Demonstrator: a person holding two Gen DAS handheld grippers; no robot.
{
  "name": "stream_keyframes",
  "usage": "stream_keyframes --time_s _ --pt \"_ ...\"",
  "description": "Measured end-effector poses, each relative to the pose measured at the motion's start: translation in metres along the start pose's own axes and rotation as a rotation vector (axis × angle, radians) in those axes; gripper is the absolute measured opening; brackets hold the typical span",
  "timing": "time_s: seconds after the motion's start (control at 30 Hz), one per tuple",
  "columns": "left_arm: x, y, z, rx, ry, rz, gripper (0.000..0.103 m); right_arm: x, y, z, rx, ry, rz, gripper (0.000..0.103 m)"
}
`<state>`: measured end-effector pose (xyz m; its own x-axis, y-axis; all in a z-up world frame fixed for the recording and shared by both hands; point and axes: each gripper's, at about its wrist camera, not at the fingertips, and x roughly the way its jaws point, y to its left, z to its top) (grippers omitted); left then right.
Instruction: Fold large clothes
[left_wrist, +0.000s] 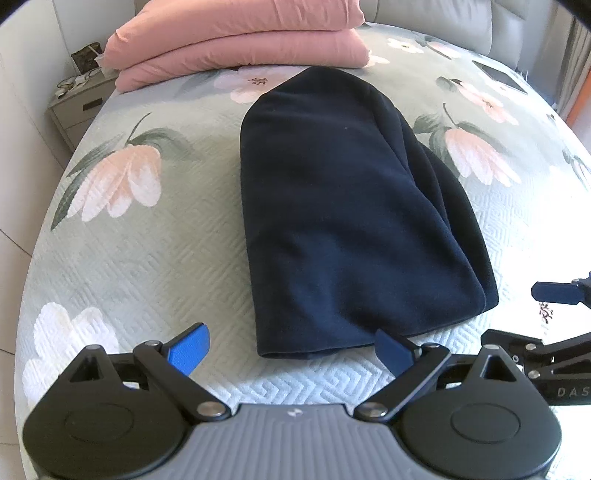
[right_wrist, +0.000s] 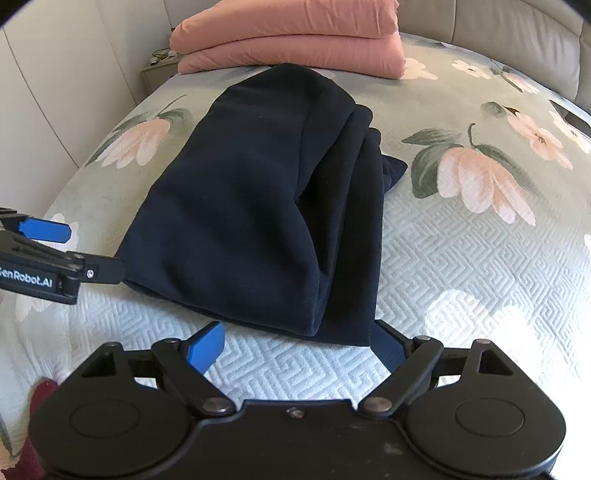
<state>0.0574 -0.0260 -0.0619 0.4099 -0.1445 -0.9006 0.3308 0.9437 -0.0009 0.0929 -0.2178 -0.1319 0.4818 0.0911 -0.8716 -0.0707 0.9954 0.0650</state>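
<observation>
A dark navy garment (left_wrist: 343, 206) lies folded lengthwise into a long strip on the floral bedspread (left_wrist: 147, 258), its narrow end pointing away from me. In the right wrist view the navy garment (right_wrist: 258, 206) shows stacked layers along its right side. My left gripper (left_wrist: 291, 350) stands open just before the near hem, nothing between its blue fingers (left_wrist: 190, 349). My right gripper (right_wrist: 299, 345) is open too, at the near right corner, its right finger (right_wrist: 388, 347) partly under the cloth edge. Each gripper shows in the other's view: right gripper (left_wrist: 554, 314), left gripper (right_wrist: 62, 254).
Folded pink bedding (left_wrist: 240, 48) is stacked at the head of the bed. A bedside cabinet (left_wrist: 79, 107) with small items stands at the far left. A dark flat device (left_wrist: 500, 75) lies on the bed's far right. A grey headboard (right_wrist: 498, 33) runs behind.
</observation>
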Motion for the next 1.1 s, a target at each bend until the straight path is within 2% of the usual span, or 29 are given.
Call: stream_keyframes --time_s 0.33,0.57,1.1 --pt "0.002 -0.001 -0.001 0.001 0.007 -0.005 0.098 -0.001 -0.001 0.000 0.005 -0.008 -0.004 0.101" --pt "0.003 0.002 -0.001 -0.019 0.011 0.002 0.098 -0.012 -0.009 0.004 0.056 -0.076 -0.011 0.101" --pt "0.003 -0.002 -0.002 -0.003 0.008 -0.009 0.098 -0.011 -0.005 0.002 0.035 -0.065 -0.023 0.101"
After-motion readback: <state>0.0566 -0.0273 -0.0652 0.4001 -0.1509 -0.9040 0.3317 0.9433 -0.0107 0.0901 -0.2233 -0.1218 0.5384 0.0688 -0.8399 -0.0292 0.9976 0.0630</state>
